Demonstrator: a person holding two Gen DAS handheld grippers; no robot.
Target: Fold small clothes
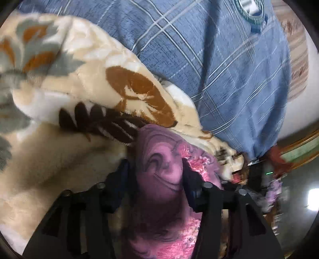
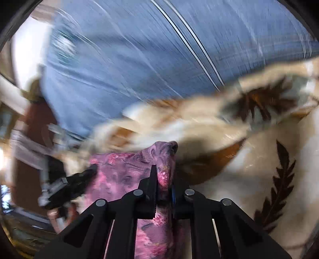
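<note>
Two claws share one pink-purple garment (image 1: pixel 159 171) above the cream blanket (image 1: pixel 59 151): the left claw (image 1: pixel 157 179) straddles a bunched fold, the right claw (image 2: pixel 164 189) pinches an edge; soft, light cloth, best taken at corners.

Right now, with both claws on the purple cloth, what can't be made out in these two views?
- What garment the purple floral cloth is: left wrist view, bunched, cut off by the bottom edge.
- Left claw: right wrist view, blurred; its pads can't be seen.
- Cream blanket folds: right wrist view, smeared.
- Round emblem on the blue plaid sheet: left wrist view, cut off by the top edge.
</note>
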